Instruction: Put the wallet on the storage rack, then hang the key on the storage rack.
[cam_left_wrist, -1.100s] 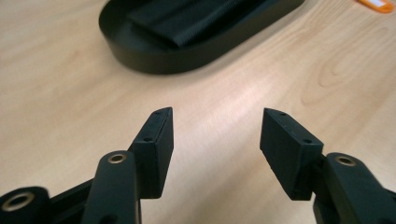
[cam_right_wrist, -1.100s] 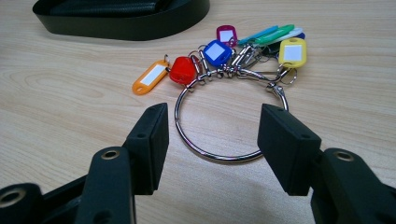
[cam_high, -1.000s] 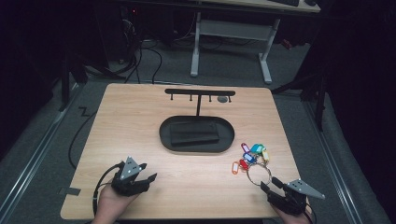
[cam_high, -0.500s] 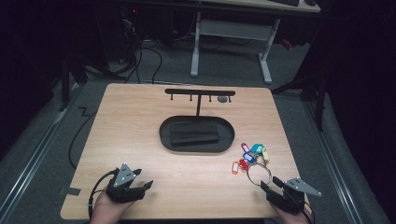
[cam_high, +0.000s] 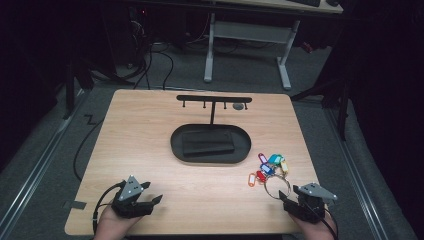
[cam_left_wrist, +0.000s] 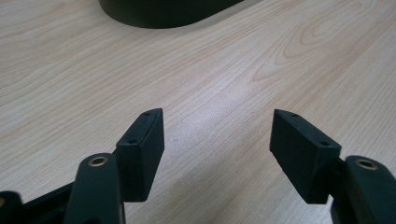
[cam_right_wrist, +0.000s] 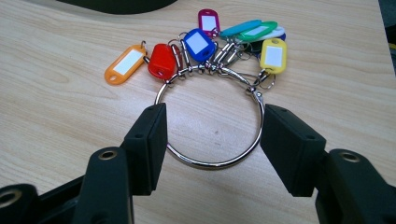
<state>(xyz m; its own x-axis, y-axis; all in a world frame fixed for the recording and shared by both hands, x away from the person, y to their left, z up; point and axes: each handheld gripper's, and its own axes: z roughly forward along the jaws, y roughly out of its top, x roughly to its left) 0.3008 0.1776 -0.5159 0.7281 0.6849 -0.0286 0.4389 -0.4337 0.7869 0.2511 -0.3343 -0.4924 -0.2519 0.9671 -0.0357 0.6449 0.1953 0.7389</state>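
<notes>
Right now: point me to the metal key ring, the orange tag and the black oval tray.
metal key ring (cam_right_wrist: 210, 163), right gripper view, near arc of the loop between the open jaws.
orange tag (cam_right_wrist: 125, 63), right gripper view, middle of its white label.
black oval tray (cam_high: 244, 145), high view, right rim.

Floor: grey carpet (cam_high: 240, 75), black cables (cam_high: 165, 55) trailing.
Furniture: white-legged desk (cam_high: 285, 65) behind the wooden bench (cam_high: 145, 130).
Light: dim, dark surroundings.

Bare table (cam_high: 150, 145) lies open leftward; the tray (cam_high: 180, 150) and hook stand (cam_high: 214, 99) block mid-table.
</notes>
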